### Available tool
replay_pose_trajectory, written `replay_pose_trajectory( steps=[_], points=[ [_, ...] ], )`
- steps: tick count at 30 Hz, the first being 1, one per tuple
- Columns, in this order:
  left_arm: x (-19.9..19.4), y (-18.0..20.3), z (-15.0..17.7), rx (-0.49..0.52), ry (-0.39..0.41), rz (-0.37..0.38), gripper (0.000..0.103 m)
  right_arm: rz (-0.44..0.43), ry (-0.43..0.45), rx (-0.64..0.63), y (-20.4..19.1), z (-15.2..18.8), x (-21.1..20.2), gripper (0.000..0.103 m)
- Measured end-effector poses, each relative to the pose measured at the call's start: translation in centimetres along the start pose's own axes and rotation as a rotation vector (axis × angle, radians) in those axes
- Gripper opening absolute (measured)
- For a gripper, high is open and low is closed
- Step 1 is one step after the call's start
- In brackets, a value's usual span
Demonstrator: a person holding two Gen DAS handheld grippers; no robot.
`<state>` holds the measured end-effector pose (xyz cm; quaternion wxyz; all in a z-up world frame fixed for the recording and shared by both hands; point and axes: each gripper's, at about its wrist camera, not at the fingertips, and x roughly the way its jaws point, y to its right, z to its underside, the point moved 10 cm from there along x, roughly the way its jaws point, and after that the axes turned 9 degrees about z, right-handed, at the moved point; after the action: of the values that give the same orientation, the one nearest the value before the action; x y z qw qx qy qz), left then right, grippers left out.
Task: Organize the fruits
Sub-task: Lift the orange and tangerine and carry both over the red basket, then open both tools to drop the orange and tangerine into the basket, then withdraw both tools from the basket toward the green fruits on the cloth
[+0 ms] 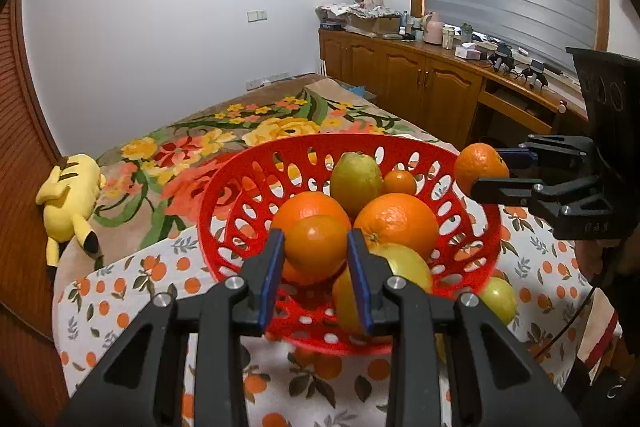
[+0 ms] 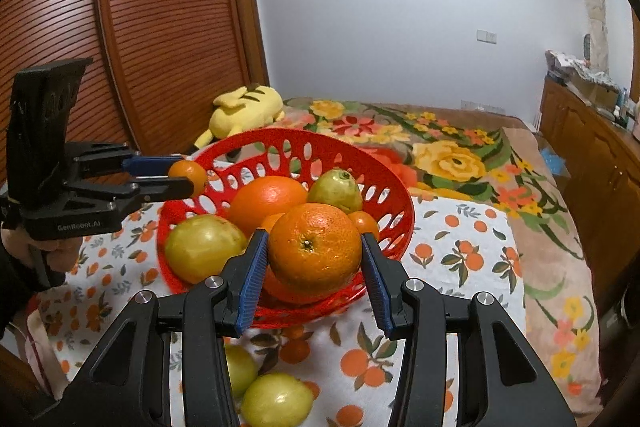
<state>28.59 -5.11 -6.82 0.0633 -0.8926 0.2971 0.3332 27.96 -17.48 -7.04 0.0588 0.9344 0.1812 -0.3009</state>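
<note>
Two grippers are over one red basket (image 2: 394, 199) on the orange-print cloth (image 2: 460, 251), each with a fruit. The left gripper (image 1: 316, 255) is clamped at its tightest on a small mandarin (image 1: 316, 247), held level with the basket's left rim in the right wrist view. The right gripper (image 2: 314, 263) has its pads pressed on a bigger orange (image 2: 314, 251), held in front of the basket, jaws only a little apart. Counting inside the basket from the right wrist view: one large orange (image 2: 266, 203), one green pear-like fruit (image 2: 336, 189) at the back, one yellow-green fruit (image 2: 204, 247) at the near left, and one small mandarin (image 2: 364, 223) peeking out on the right. A sliver of another orange shows behind the held one, too covered to count surely. Outside the basket, two more yellow-green fruits (image 2: 276, 401) lie on the cloth, one partly hidden behind the right gripper's finger. The basket's near rim is blocked by the fingers in both views. One yellow plush toy (image 2: 244, 109) lies on the floral blanket (image 2: 460, 155) beyond. The person's hand (image 2: 52, 247) on the left gripper is mostly cut off at the frame edge.
</note>
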Motion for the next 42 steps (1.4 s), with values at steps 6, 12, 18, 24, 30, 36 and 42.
replay_pose_trajectory(
  steps=[6,12,18,24,30,36,42],
  points=[
    [1.8,-1.5,-0.3,-0.030,-0.007,0.013,0.030,-0.010,-0.021,-0.004,0.2,-0.2,1.4,0.047],
    [3.0,-2.9,-0.4,-0.063,-0.012,0.021,0.030,-0.011,-0.042,-0.011,0.1,0.1,2.4,0.047],
    [3.3,-3.7,-0.4,-0.073,-0.009,0.015,0.030,-0.010,-0.050,-0.012,0.0,0.4,2.8,0.050],
    [3.5,-4.0,-0.3,-0.079,-0.011,0.014,0.030,-0.004,-0.038,-0.012,0.2,0.2,2.5,0.055],
    [3.3,-4.4,0.2,-0.103,0.000,0.012,0.037,0.006,-0.029,0.003,0.5,0.4,1.7,0.056],
    [2.6,-4.1,0.8,-0.111,0.009,-0.003,0.045,0.018,-0.023,0.016,0.6,0.8,0.5,0.057],
    [0.7,-3.1,1.7,-0.125,0.032,-0.005,0.046,0.025,-0.001,0.040,0.5,1.4,-1.6,0.060]
  ],
)
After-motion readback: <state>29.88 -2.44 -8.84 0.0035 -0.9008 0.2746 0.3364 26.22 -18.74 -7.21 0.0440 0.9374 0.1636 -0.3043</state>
